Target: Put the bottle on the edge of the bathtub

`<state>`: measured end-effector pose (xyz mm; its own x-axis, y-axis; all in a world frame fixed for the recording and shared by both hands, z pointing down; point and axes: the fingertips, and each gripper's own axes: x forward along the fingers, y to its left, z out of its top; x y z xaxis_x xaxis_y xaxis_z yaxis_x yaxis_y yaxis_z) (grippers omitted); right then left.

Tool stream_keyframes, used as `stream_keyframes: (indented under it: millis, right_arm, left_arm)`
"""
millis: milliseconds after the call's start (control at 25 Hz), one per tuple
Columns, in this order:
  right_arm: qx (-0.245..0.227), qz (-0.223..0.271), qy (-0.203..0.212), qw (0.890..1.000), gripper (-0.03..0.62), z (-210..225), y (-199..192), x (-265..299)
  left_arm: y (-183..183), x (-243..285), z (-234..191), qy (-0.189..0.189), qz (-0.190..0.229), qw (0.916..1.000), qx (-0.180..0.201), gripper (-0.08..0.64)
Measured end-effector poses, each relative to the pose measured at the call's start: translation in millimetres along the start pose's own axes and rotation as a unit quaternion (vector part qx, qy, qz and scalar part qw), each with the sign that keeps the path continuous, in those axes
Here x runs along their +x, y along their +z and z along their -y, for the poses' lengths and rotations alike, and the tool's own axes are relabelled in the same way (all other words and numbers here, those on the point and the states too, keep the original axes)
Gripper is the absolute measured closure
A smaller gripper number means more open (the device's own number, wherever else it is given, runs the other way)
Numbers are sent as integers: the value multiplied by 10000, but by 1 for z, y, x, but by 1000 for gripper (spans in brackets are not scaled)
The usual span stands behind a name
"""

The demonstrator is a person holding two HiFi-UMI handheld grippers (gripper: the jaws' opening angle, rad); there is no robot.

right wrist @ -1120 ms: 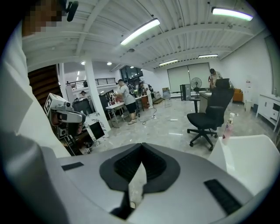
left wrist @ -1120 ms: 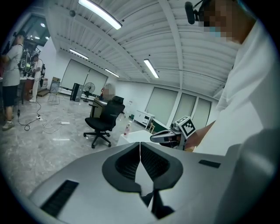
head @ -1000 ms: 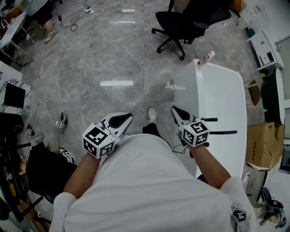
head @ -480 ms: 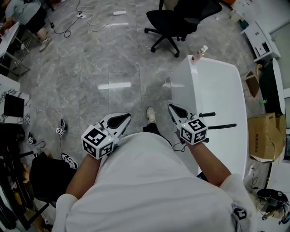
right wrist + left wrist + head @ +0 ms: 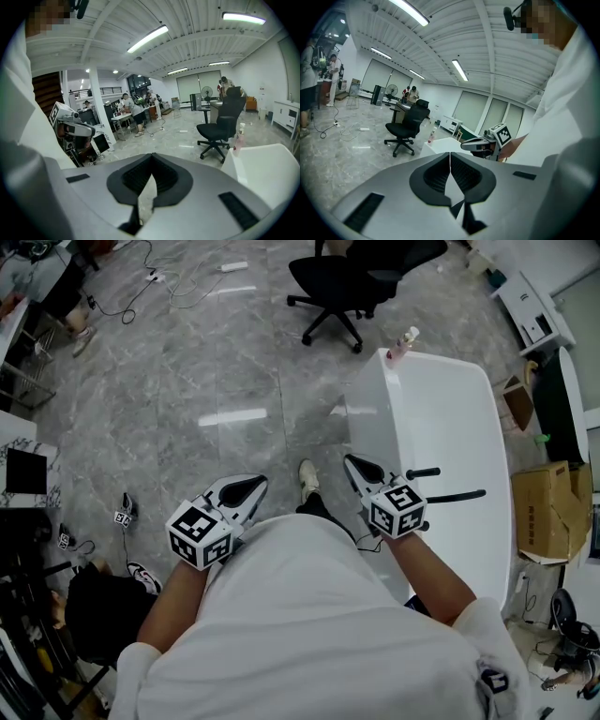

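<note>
A small clear bottle with pinkish contents and a white cap (image 5: 405, 341) stands upright on the far corner of the white bathtub (image 5: 373, 418); it also shows as the bottle (image 5: 431, 136) and the bottle (image 5: 238, 138) in the gripper views. My left gripper (image 5: 258, 481) is held at waist height over the floor, shut and empty. My right gripper (image 5: 349, 460) hovers by the tub's near left rim, shut with nothing in it. Both are far short of the bottle. In the gripper views the jaws of the left gripper (image 5: 450, 159) and the right gripper (image 5: 151, 161) meet with no gap.
A black office chair (image 5: 352, 282) stands on the grey floor just beyond the tub. Black fittings (image 5: 441, 484) lie across the tub's near end. Cardboard boxes (image 5: 542, 521) sit right of the tub. Cables (image 5: 178, 282) trail at the far left; people stand far off.
The tub, bottle and chair have slid up and left in the head view as the view shifts. Both grippers stay shut in about the same place.
</note>
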<state>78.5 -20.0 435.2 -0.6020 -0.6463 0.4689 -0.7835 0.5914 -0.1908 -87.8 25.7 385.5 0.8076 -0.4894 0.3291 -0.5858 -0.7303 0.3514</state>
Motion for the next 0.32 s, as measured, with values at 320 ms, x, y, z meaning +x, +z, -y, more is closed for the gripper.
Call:
stream_keyframes:
  millis: [320]
  right_arm:
    - [80, 33, -184, 9998, 584, 29, 1, -1]
  left_arm:
    - [11, 25, -1, -141, 22, 9999, -80, 540]
